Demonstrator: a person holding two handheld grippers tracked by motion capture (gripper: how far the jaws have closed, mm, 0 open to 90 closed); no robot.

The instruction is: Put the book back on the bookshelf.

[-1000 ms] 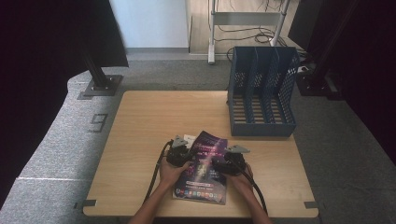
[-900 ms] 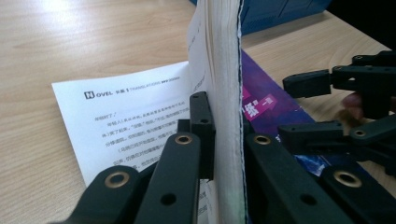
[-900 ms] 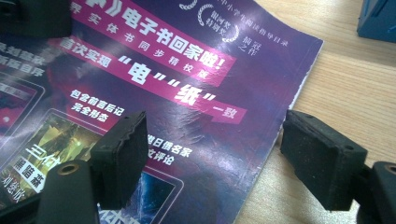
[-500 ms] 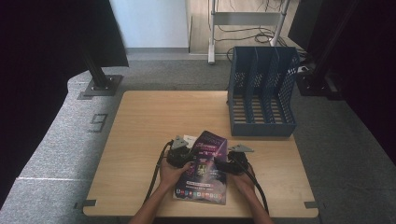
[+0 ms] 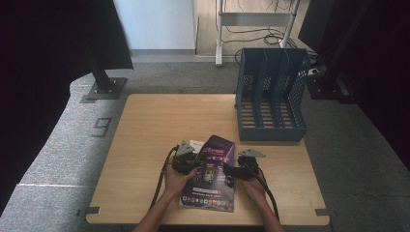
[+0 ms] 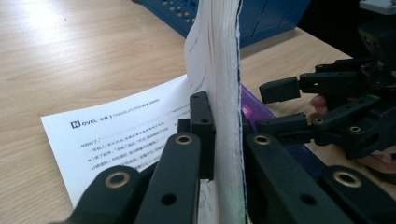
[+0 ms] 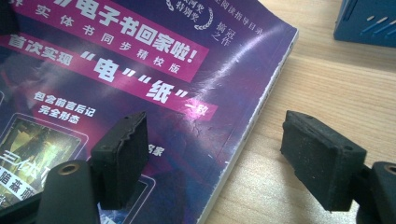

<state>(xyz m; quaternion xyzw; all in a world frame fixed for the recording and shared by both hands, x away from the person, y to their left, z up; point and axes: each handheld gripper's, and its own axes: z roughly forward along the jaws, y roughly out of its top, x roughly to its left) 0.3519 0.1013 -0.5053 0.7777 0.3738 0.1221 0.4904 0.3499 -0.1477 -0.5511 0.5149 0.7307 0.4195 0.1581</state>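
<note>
While the left tool (image 6: 219, 140) is clamped on the lifted edge of the purple book (image 5: 211, 171), it looks like the lifting step is underway, with the page block standing up over a loose printed sheet (image 6: 126, 135) on the table (image 5: 159, 121). The book lies near the front edge, middle of the table. The right tool (image 7: 215, 158) has its jaws apart, straddling the book's right edge without gripping. Next move probably needs that one to close before raising it. Plenty of bare wood toward the blue file rack (image 5: 270, 96) at the far right.
</note>
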